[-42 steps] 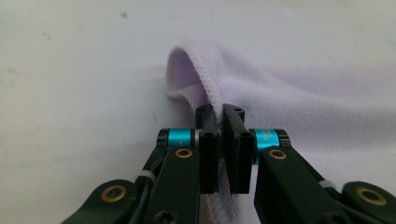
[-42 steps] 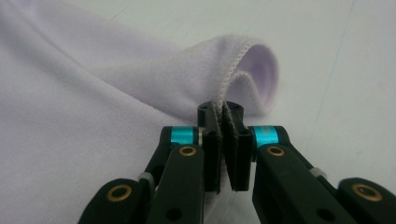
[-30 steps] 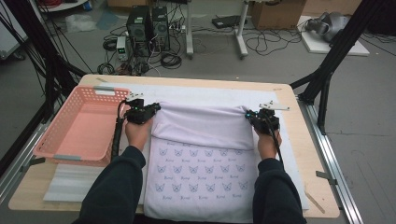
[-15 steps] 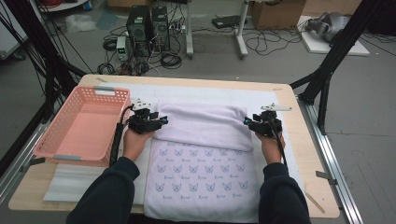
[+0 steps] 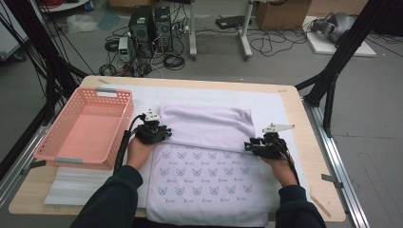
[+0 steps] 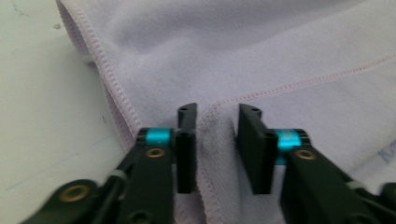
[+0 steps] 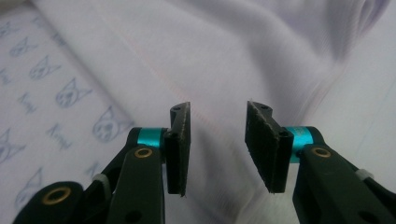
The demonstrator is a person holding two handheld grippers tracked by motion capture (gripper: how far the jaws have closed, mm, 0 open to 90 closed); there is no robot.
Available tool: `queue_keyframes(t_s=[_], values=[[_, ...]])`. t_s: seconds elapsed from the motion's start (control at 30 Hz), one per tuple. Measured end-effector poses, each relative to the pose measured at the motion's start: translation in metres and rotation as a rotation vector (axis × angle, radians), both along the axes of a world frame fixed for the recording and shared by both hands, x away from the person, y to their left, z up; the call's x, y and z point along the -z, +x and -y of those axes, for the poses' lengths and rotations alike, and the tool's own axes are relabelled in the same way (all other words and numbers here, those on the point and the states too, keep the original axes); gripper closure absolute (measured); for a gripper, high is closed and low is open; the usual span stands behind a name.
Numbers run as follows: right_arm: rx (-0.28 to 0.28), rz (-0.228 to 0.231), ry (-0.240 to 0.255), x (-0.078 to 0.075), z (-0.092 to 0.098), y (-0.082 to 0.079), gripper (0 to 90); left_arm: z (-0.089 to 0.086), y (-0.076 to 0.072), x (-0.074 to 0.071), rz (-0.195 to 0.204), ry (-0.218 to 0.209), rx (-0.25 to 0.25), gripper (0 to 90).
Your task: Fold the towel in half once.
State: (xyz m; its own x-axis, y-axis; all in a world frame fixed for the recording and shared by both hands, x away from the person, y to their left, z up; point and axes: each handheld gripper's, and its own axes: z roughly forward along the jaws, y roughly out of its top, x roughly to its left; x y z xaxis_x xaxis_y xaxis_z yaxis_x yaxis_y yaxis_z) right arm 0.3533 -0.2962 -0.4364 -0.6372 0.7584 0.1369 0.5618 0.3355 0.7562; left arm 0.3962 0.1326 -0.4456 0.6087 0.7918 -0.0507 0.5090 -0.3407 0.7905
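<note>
A lilac towel [image 5: 204,126] lies on the table, its far half folded toward the person so the plain side covers part of the cat-face print [image 5: 204,178]. My left gripper [image 5: 162,133] rests at the towel's left edge. In the left gripper view its jaws [image 6: 217,112] stand a little apart with the stitched hem [image 6: 210,116] between them, and they have just been closing. My right gripper [image 5: 250,145] is at the right end of the folded flap. Its jaws [image 7: 218,109] stand apart over plain cloth [image 7: 261,56] and have just been closing slightly.
A pink plastic basket [image 5: 52,138] stands at the table's left, close to my left forearm. A white mat [image 5: 275,102] lies under the towel, and a foam sheet [image 5: 71,187] lies at the front left. Black frame legs [image 5: 332,71] rise beside the table's right.
Both hands have drawn back toward the person, and the folded flap now lies flat. Both grippers let go of the flap's edge and then narrowed again.
</note>
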Motion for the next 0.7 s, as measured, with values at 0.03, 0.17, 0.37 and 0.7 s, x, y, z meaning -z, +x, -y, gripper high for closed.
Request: queue_keyframes(t_s=[0.03,0.17,0.37,0.7], values=[[-0.003,-0.001,-0.01,0.003,0.001,-0.002,61.6,0.001,-0.002,-0.001,0.008,0.016,0.01,82.0],[-0.004,-0.024,0.015,0.01,0.009,-0.007,77.9,0.001,-0.012,-0.004,0.04,-0.024,0.008,86.6],[-0.04,-0.01,0.026,0.008,0.012,-0.013,84.8,-0.012,-0.037,-0.005,0.062,-0.106,0.009,87.2],[-0.083,0.044,0.057,-0.004,0.018,-0.038,84.7,-0.027,-0.081,-0.01,0.108,-0.18,0.067,87.0]])
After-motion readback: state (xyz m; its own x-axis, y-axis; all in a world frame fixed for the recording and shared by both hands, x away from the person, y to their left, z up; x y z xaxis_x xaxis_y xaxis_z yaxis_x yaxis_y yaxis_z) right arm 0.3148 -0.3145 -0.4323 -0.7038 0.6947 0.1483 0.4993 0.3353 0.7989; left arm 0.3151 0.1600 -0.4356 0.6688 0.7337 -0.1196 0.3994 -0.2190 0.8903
